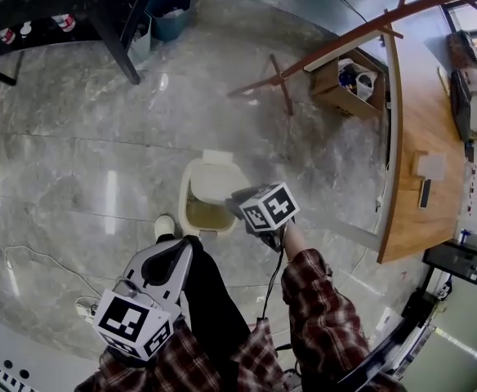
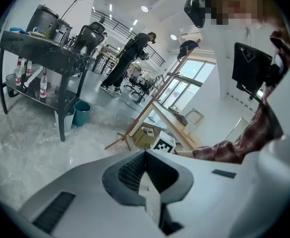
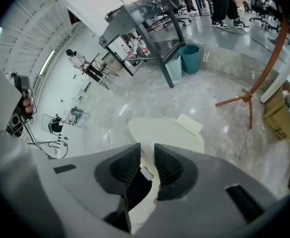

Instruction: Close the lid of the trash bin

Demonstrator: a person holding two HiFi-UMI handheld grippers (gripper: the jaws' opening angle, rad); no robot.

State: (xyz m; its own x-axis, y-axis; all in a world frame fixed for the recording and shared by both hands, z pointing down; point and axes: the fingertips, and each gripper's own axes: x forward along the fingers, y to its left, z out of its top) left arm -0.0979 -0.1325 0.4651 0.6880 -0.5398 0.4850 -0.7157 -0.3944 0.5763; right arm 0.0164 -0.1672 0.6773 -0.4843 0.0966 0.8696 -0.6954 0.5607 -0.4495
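A cream trash bin (image 1: 191, 196) stands on the marble floor just ahead of my feet. Its lid (image 1: 216, 180) is tilted up over the far half, and the yellowish opening (image 1: 201, 216) shows nearer to me. My right gripper (image 1: 237, 202) is at the lid's right front edge. In the right gripper view the jaws (image 3: 146, 150) stand a narrow slit apart, with the lid (image 3: 167, 133) running into that slit. My left gripper (image 1: 181, 247) hangs low over my leg, apart from the bin. Its pads (image 2: 146, 155) meet with nothing between them.
A black table (image 1: 100, 11) holding bottles and a teal bucket (image 1: 170, 11) stand at the far left. A wooden stand (image 1: 281, 78), a cardboard box (image 1: 346, 86) and a curved wooden desk (image 1: 422, 149) lie to the right. A power strip (image 1: 84, 307) lies near my left side.
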